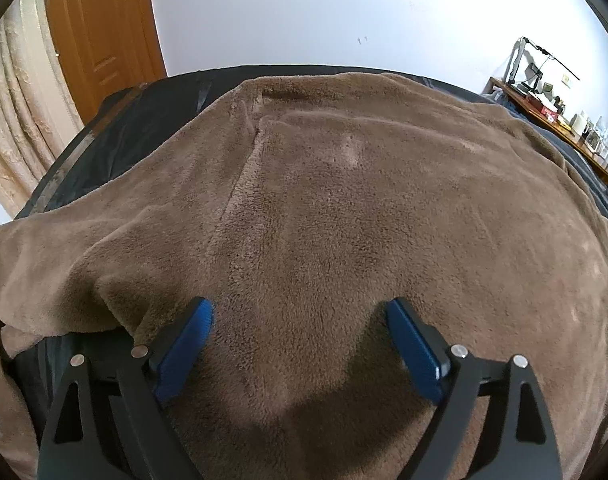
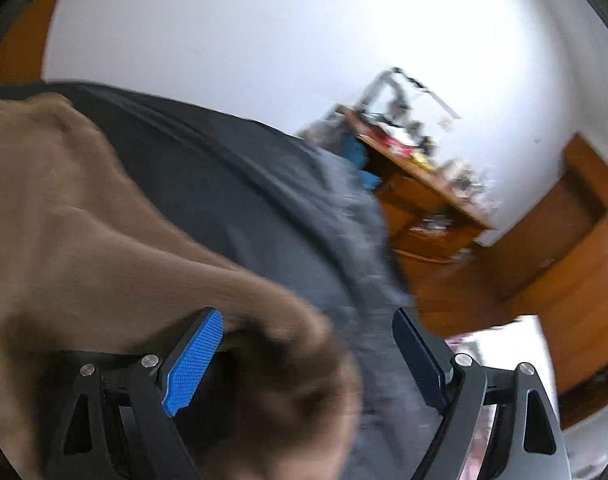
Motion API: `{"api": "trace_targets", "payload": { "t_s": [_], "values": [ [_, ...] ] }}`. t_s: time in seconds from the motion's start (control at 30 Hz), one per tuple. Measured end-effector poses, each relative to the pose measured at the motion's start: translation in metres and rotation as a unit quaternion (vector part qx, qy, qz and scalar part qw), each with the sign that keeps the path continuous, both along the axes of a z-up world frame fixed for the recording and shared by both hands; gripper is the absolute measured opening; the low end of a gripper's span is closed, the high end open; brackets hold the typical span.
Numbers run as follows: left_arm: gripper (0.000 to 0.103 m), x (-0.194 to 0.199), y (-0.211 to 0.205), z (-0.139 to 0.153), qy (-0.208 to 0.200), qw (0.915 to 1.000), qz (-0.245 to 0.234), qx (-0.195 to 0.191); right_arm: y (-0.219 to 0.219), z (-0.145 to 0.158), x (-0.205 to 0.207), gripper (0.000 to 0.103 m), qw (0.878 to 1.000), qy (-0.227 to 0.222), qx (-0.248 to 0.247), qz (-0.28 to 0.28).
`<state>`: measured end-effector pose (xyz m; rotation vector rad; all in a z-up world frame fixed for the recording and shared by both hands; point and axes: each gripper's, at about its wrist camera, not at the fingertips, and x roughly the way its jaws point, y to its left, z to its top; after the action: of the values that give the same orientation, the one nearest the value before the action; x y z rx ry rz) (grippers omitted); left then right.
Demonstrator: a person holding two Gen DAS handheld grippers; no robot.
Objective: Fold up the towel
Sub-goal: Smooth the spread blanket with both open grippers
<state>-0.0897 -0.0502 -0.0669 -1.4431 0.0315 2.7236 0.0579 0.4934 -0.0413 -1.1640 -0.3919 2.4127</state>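
One brown fleece towel is lying spread over a black cover on a raised surface, most likely a bed, with a folded-over layer showing a straight edge running down its left portion and a loose flap sagging over the near left side. In the right wrist view the towel is occupying the left half, its near corner bunching in blur between the fingers, while the black cover and a rumpled grey fabric are lying beyond it. The left gripper is standing over the towel with its jaws wide apart, nothing clamped between the two blue pads. The right gripper is likewise standing wide apart; whether its pads are touching the cloth cannot be told through the blur. Outward, one white wall is backing the scene, one orange-brown wooden door and one cream curtain are standing at left, and one wooden desk is carrying small clutter too indistinct to count. Wooden flooring is showing at right. No legible writing or brand is appearing anywhere.
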Motion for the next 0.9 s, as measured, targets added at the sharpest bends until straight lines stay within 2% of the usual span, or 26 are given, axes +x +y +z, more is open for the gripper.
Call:
{"api": "trace_targets", "payload": {
  "t_s": [0.1,0.2,0.37,0.5,0.63,0.7,0.73,0.83,0.9],
  "values": [
    [0.092,-0.003,-0.001,0.009,0.005,1.0000,-0.001,-0.006,-0.026,0.011,0.016,0.088,0.994,0.034,-0.088,0.049],
    [0.092,-0.012,-0.002,0.019,0.016,0.9997,0.006,-0.019,-0.049,0.014,0.008,0.088,0.979,0.044,-0.169,0.103],
    [0.092,-0.034,-0.008,0.030,0.020,0.9993,0.018,-0.026,-0.076,0.001,-0.034,0.088,0.952,0.036,-0.274,0.130],
    [0.092,-0.059,-0.014,0.027,0.010,0.9988,0.030,-0.037,-0.088,-0.014,-0.090,0.088,0.933,0.010,-0.330,0.141],
    [0.092,-0.087,-0.019,0.014,-0.013,0.9983,0.042,-0.039,-0.112,-0.035,-0.132,0.088,0.934,-0.032,-0.326,0.144],
    [0.092,-0.100,-0.022,0.004,-0.028,0.9978,0.047,-0.037,-0.120,-0.047,-0.146,0.088,0.942,-0.046,-0.301,0.138],
    [0.095,-0.104,-0.024,0.001,-0.030,0.9979,0.048,-0.033,-0.123,-0.052,-0.152,0.090,0.947,-0.051,-0.287,0.135],
    [0.103,-0.113,-0.029,-0.004,-0.024,0.9984,0.049,-0.017,-0.134,-0.058,-0.164,0.091,0.962,-0.057,-0.231,0.135],
    [0.103,-0.118,-0.030,-0.005,-0.019,0.9986,0.047,-0.011,-0.139,-0.059,-0.171,0.096,0.968,-0.052,-0.205,0.138]
  ]
}}
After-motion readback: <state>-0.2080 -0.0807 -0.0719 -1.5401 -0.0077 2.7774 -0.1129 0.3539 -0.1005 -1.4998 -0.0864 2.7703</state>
